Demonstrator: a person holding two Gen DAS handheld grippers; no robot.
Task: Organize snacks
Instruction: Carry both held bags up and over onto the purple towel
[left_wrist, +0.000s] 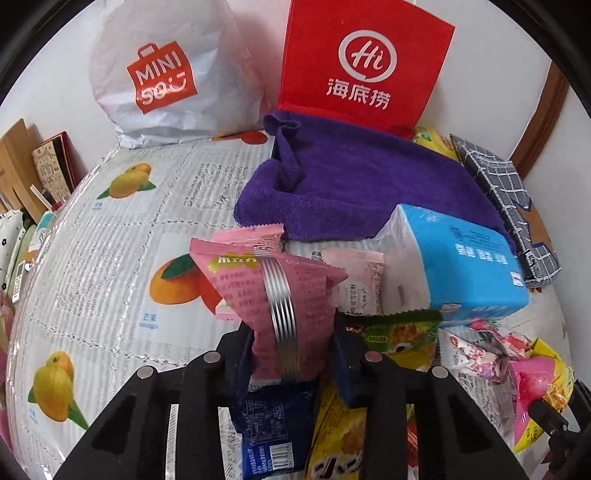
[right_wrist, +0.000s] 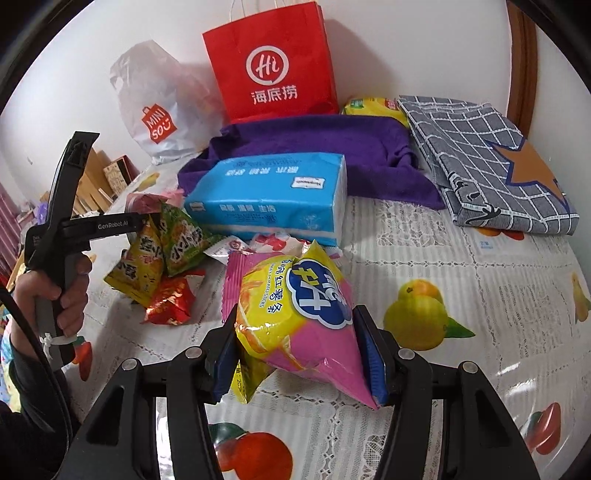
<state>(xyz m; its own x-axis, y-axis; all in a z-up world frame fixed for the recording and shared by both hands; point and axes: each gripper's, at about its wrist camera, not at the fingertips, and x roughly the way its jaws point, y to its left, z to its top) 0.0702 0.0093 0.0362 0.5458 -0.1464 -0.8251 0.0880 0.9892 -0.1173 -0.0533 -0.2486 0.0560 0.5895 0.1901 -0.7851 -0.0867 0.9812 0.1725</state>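
Miniso bag (left_wrist: 159, 74): white plastic, at 11 o'clock in the left wrist view, standing against the wall at the far edge of the tablecloth (left_wrist: 110, 258)
Tablecloth: clear-covered, printed with fruit and newsprint columns
Left gripper (left_wrist: 291, 354): closed on a pink snack packet (left_wrist: 273, 295), pads pressing both its sides, packet upright and lifted above the pile; a shiny ridged strip crosses its front
Dark blue packet (left_wrist: 273, 424): at 6 o'clock, under the left gripper, barcode facing up
Snack pile (right_wrist: 166, 266): green, yellow and red packets heaped together at 9 o'clock in the right wrist view, just beside the left gripper's handle
Purple towel (left_wrist: 351, 184): crumpled at 12 o'clock, in front of the red paper bag (left_wrist: 365, 62)
Red paper bag: upright against the wall, white "Hi" logo facing forward
Blue tissue pack (left_wrist: 461, 266): at 3 o'clock in the left wrist view, lying on its side, touching the towel's near edge
Right gripper (right_wrist: 299, 354): jaws partly closed around a yellow-and-pink sweet potato sticks bag (right_wrist: 299, 314), blue pads against both flanks, bag tilted, its lower corner near the tablecloth
Grey checked cloth (right_wrist: 487, 158): folded at 2 o'clock in the right wrist view, orange star patch on top, just beside the towel
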